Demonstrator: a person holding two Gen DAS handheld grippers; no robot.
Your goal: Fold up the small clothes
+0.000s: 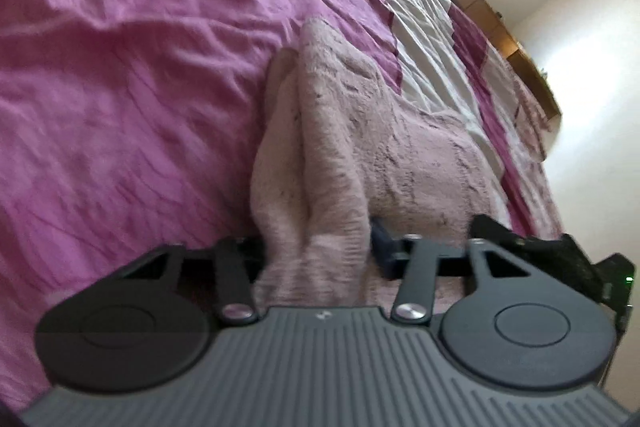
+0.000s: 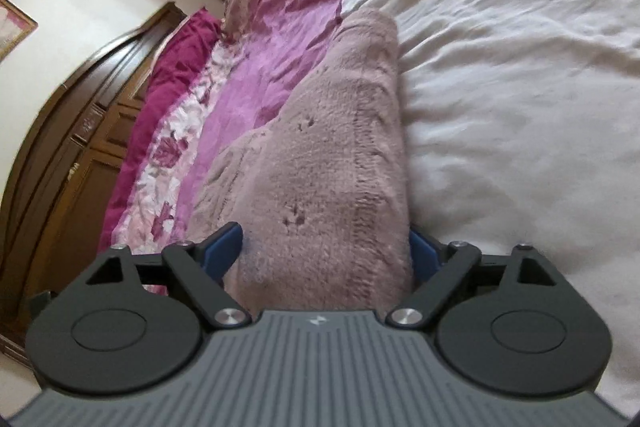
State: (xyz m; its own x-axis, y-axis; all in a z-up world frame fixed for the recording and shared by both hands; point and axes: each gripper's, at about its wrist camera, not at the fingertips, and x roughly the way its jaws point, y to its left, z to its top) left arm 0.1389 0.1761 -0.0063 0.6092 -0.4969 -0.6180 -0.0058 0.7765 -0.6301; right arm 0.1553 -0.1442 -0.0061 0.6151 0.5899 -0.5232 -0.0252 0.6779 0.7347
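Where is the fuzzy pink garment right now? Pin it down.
The fuzzy pink garment lies on the bedspread, clamped by the left gripper and right gripper.

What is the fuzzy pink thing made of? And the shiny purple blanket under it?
The fuzzy pink garment looks like soft fleece or plush: matte, with a nubbly pile and tufty marks. The purple bedcover looks like satin or a similar silky cloth: it shines in the light and shows fine sharp crinkles. Both are guesses from looks.
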